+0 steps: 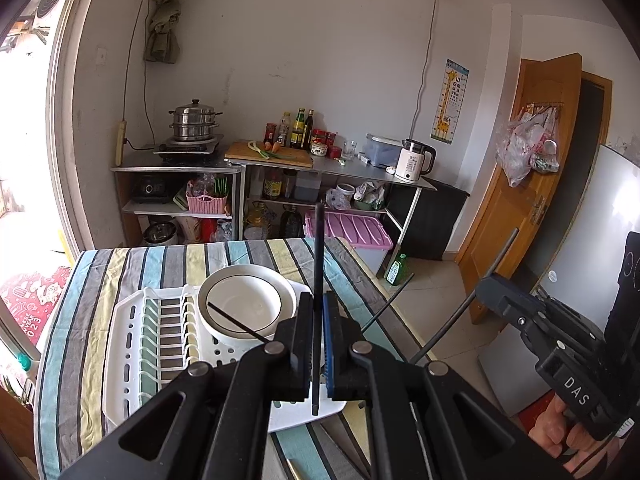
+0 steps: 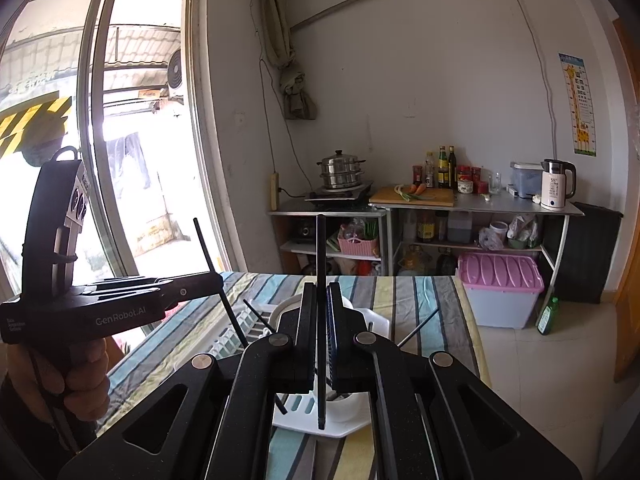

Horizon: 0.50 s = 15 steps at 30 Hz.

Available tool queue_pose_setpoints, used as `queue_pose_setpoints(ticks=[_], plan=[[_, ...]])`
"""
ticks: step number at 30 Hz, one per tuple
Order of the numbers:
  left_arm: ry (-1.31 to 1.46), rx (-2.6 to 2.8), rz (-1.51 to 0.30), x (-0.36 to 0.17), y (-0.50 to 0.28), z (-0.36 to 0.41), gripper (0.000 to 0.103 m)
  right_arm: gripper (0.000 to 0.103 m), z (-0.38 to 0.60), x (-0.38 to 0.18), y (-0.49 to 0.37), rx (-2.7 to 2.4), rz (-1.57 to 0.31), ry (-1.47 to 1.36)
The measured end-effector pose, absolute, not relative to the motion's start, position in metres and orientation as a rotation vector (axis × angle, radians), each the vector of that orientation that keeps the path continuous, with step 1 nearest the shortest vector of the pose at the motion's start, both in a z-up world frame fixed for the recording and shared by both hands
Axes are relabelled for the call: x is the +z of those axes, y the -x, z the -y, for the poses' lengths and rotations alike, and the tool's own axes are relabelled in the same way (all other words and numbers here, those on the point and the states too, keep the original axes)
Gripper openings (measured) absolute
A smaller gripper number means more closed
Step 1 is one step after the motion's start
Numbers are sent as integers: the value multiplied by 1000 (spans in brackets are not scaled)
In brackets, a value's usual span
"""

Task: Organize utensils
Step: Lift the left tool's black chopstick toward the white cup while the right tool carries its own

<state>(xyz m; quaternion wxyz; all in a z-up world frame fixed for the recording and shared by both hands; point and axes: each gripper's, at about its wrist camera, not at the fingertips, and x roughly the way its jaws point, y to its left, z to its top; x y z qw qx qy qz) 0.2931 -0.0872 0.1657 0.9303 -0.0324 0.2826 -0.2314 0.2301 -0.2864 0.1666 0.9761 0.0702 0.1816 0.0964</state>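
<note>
Two grippers, two black chopsticks, one each. My left gripper (image 1: pixel 318 344) has its jaws pinched tight on a chopstick (image 1: pixel 318 264) that stands nearly upright, its top poking above the far edge of the striped tablecloth (image 1: pixel 100 280) and its lower end hanging below the pads. My right gripper (image 2: pixel 320 340) is clamped the same way on the second chopstick (image 2: pixel 321 280), also upright between the jaws.

I take the white dish rack (image 1: pixel 132 344) as my landmark. It sits on the tablecloth, and both grippers hang above its near end. At the rack's right side rest the white bowls (image 1: pixel 244 300), the upper one with a dark rim line, nested in a larger one. Another chopstick (image 1: pixel 236 322) lies slanted across the bowl's rim. From my left camera I see the right gripper off to the right of the rack, out past the table edge, its stick (image 1: pixel 468 300) tilted, with a hand (image 1: pixel 556 432) gripping the handle below. From my right camera the left gripper (image 2: pixel 218 278) sits left of the rack, a hand (image 2: pixel 76 384) wrapped round its handle. Beyond the rack, against the far wall, stand the metal shelves (image 2: pixel 480 208) with a steamer pot (image 2: pixel 340 168) and a kettle (image 2: pixel 556 184).
</note>
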Motion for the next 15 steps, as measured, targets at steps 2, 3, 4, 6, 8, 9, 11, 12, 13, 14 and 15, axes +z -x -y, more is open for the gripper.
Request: queue_pose_setpoints(ticks=[2,3,4,6,8,9,11,12,13,14,15], plan=[[72,-476,-579,165,-302,91,5,4,289,166,-239,191,-368,-143],[77,-479,-582,165,-305,92,5,4,289,165,-243,187,-369,-143],[81,-480,-582,164,-309,93,5,4,291,165,-247,185,-370,-146],[84,-480,-583,163,-316,95,5,4,293,165,-254,182,-370,-153],[88,-481,-588,160,-322,97,5,4,296,163,-261,180,-373,-160],[89,-482,-590,159,-325,98,5,4,297,162,-264,180,-375,-163],[97,-485,-598,154,-330,98,5,4,297,157,-271,176,-385,-167],[99,-486,-601,152,-333,98,5,4,297,155,-274,176,-391,-171],[101,-484,-605,150,-335,99,5,4,297,151,-276,174,-399,-174],[108,-482,-612,147,-339,98,5,4,297,147,-279,172,-406,-177],[115,-484,-620,143,-341,98,5,4,298,143,-281,171,-415,-182]])
